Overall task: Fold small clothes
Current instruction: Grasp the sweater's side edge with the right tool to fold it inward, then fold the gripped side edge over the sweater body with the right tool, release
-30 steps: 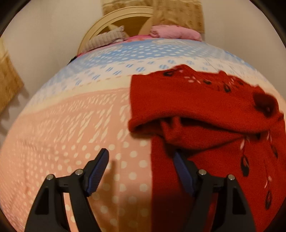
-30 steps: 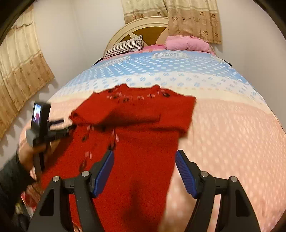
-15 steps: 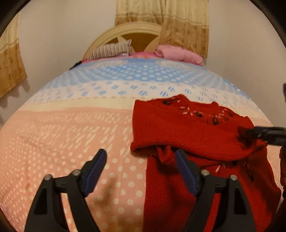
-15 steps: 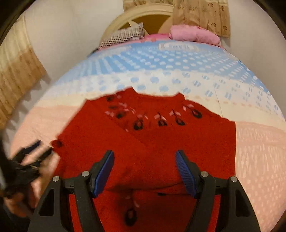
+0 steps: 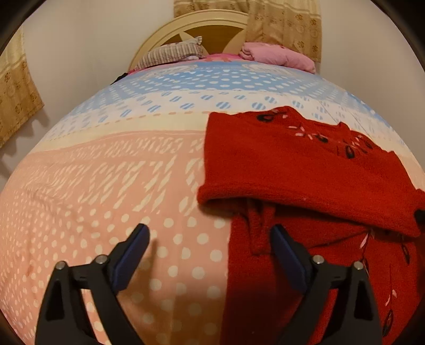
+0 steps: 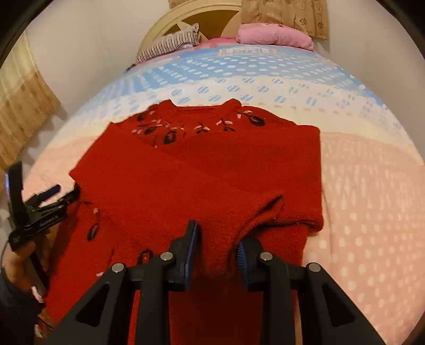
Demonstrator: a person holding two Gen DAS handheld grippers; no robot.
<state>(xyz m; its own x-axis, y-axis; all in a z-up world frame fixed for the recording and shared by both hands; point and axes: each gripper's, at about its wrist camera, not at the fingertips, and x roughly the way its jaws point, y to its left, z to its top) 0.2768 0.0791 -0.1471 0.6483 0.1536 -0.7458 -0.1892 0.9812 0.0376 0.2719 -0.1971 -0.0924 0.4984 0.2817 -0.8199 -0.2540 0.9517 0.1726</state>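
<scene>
A small red knit sweater (image 6: 202, 169) with dark and pink flower embroidery at the neck lies on the bed, both sleeves folded across its chest. It also shows in the left wrist view (image 5: 300, 169). My right gripper (image 6: 217, 246) has its jaws closed partway on a raised fold of the sweater's lower body. My left gripper (image 5: 209, 252) is open and empty, low over the bedspread at the sweater's left edge, its right finger (image 5: 287, 252) above the red fabric. The left gripper also shows at the left edge of the right wrist view (image 6: 39, 207).
The bed has a pink, cream and blue dotted bedspread (image 5: 106, 185). A striped pillow (image 5: 172, 53) and a pink pillow (image 5: 276, 55) lie by the cream headboard (image 5: 202, 24). Beige curtains (image 5: 16, 106) hang on the left wall and behind the headboard.
My right gripper dropped to the sweater's lower body and closed on a fold of it. My left gripper moved down and nearer to the sweater's left edge, staying open.
</scene>
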